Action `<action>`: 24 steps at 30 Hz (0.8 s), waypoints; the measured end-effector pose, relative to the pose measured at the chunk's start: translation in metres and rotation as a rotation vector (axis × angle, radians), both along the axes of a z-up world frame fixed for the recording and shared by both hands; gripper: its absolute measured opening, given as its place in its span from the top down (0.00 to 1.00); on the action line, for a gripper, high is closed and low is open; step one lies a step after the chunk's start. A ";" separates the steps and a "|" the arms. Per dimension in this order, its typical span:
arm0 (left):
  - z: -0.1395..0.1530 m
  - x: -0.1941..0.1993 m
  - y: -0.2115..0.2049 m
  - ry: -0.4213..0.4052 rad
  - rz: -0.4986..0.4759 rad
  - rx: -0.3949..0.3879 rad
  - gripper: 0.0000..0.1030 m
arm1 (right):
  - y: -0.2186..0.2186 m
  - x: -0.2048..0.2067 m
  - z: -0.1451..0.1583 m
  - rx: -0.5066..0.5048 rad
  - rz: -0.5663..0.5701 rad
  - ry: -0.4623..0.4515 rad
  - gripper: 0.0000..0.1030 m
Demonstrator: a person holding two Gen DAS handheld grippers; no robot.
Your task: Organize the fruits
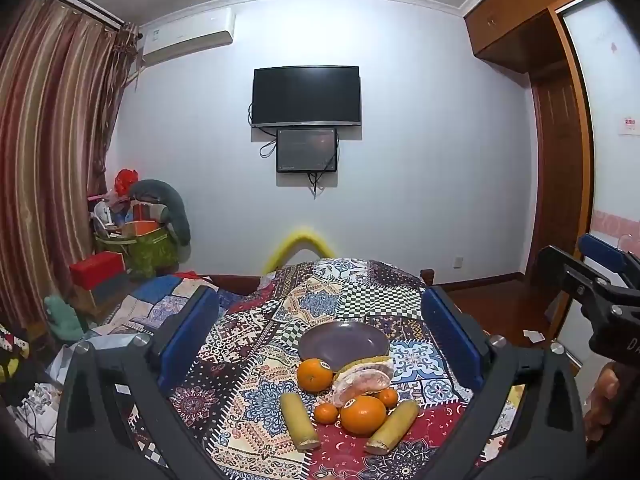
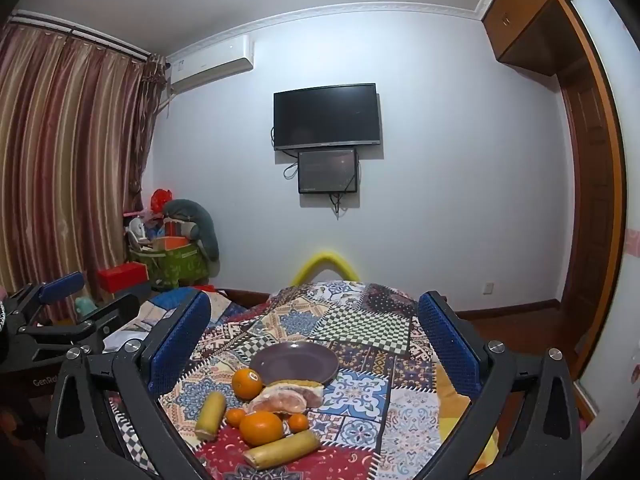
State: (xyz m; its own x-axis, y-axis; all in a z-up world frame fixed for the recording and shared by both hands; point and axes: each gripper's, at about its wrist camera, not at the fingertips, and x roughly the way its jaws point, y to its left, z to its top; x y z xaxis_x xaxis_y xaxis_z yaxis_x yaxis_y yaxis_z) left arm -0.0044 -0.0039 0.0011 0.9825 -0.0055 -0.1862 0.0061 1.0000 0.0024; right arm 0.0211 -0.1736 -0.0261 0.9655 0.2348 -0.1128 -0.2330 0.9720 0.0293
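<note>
An empty purple plate (image 1: 344,342) (image 2: 294,360) lies on a patchwork-covered table (image 1: 256,344) (image 2: 360,332). In front of it sit two large oranges (image 1: 314,374) (image 1: 363,414) (image 2: 247,383) (image 2: 261,428), small tangerines (image 1: 325,413) (image 2: 235,417), a peeled pomelo piece (image 1: 360,380) (image 2: 282,398) and two yellowish cane sections (image 1: 298,420) (image 1: 394,426) (image 2: 211,414) (image 2: 282,448). My left gripper (image 1: 320,332) is open and empty, level above the table's near side. My right gripper (image 2: 316,340) is likewise open and empty. The right gripper's frame (image 1: 592,288) shows at the left wrist view's right edge.
A wall-mounted TV (image 1: 306,96) and a smaller screen (image 1: 307,150) hang on the far wall. Bags and boxes (image 1: 136,240) pile up by the curtain at left. A yellow chair back (image 1: 300,246) stands behind the table. A wooden wardrobe (image 1: 560,160) is at right.
</note>
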 end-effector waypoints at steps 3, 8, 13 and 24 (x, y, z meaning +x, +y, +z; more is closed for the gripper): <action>0.001 0.001 0.000 0.001 -0.003 0.000 0.00 | 0.000 0.000 0.000 -0.002 0.002 0.000 0.00; 0.001 0.003 -0.002 0.002 -0.006 0.004 0.00 | -0.001 -0.002 0.000 -0.003 0.000 -0.003 0.00; 0.002 0.002 -0.002 -0.004 -0.012 0.007 0.00 | 0.000 -0.002 0.000 -0.002 0.000 -0.004 0.00; 0.005 0.002 -0.002 -0.009 -0.013 0.007 0.00 | 0.000 -0.002 0.000 -0.003 0.001 -0.005 0.00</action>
